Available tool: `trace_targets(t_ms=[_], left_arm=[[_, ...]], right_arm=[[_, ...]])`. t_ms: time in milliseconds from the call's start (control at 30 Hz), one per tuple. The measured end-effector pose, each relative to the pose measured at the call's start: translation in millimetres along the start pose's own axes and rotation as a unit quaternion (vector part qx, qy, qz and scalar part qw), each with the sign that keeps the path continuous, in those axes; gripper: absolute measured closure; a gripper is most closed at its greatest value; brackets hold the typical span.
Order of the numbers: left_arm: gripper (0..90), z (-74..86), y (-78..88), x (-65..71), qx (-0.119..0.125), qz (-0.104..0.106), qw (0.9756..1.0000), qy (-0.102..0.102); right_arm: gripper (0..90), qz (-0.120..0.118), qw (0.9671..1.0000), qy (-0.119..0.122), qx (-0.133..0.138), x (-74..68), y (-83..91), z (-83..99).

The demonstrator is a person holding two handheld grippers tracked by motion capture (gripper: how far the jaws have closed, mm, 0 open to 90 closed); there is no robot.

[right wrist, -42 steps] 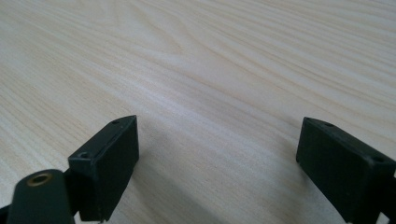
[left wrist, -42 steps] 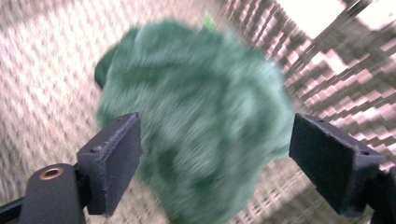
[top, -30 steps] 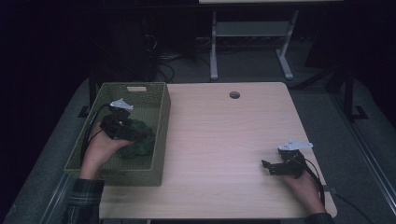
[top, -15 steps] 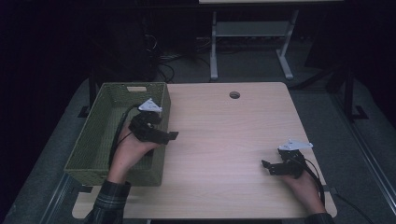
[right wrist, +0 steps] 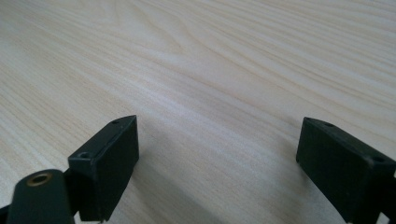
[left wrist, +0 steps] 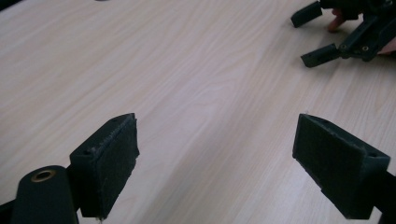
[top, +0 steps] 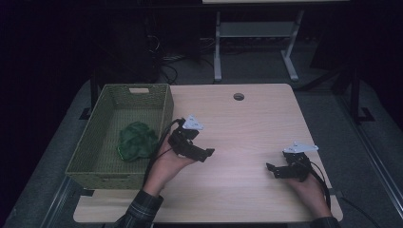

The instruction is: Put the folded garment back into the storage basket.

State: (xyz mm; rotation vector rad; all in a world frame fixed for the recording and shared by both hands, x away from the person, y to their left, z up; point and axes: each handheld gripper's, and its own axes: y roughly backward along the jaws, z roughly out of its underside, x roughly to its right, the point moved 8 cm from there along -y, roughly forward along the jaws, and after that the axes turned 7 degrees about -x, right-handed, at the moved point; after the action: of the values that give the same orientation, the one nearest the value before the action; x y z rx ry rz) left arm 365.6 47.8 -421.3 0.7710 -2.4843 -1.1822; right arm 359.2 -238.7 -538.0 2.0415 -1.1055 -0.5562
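The green cloth point(top: 137, 141) has been released into the basket point(top: 90, 151) behind the withdrawn left gripper point(top: 202, 153); both grippers' jaws are spread, the right gripper point(top: 274, 169) idle

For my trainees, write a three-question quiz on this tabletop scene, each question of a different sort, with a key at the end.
1. True or false: the green cloth lies inside the woven basket.
2. The left hand-held gripper is over: A) the basket, B) the wooden table, C) the floor.
3. Fill in: the jaws of the right hand-held gripper stand ____ with nothing between them.

Key: 1 true; 2 B; 3 open.
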Motion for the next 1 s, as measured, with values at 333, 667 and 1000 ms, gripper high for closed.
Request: trace_targets(t_ms=[333,667,1000], left_arm=[[13.7,19.0,-52.3,13.2,-0.005,0.011,0.9997,-0.020],[13.7,43.4,-88.6,7.1,-0.015,0.002,0.9997,-0.018],[13.3,53.2,-102.5,9.1,0.003,0.000,0.9997,-0.025]], right_arm=[[12.7,-0.001,1.0000,0.000,-0.001,-0.5,0.3,0.3],[12.6,-0.001,1.0000,0.000,-0.001,-0.4,0.2,0.2],[12.6,-0.001,1.0000,0.000,-0.001,-0.5,0.3,0.4]])
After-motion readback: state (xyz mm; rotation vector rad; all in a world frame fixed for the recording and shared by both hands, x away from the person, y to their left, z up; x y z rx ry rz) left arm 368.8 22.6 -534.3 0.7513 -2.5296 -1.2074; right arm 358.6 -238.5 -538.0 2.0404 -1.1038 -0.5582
